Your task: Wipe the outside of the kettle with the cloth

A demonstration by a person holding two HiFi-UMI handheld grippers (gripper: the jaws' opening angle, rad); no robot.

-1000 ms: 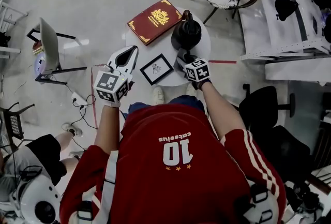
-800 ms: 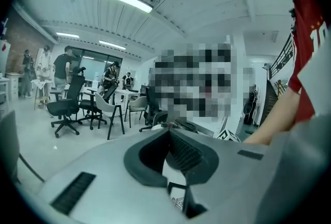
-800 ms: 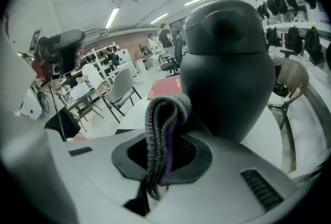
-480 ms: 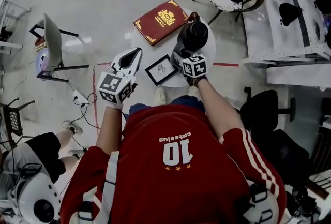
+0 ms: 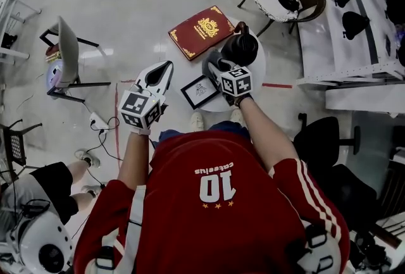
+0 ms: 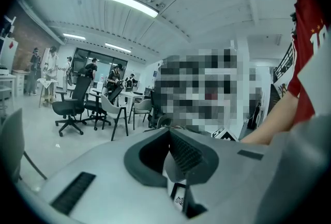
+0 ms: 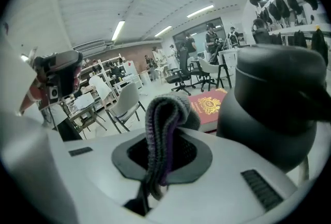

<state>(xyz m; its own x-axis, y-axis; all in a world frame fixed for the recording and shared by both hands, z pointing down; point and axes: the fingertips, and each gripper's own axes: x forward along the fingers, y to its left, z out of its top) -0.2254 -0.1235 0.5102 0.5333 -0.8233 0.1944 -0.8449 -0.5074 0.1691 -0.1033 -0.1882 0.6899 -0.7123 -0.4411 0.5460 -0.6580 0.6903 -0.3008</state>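
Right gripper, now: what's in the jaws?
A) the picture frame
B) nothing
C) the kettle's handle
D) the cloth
D: the right gripper view shows the right gripper with its jaws closed on a folded grey and purple cloth, and the black kettle close beside it.

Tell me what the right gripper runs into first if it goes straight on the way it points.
Likely the kettle: it stands close at the right gripper's right, so the jaw beside the cloth would graze it. Dead ahead, farther off, lies the red book.
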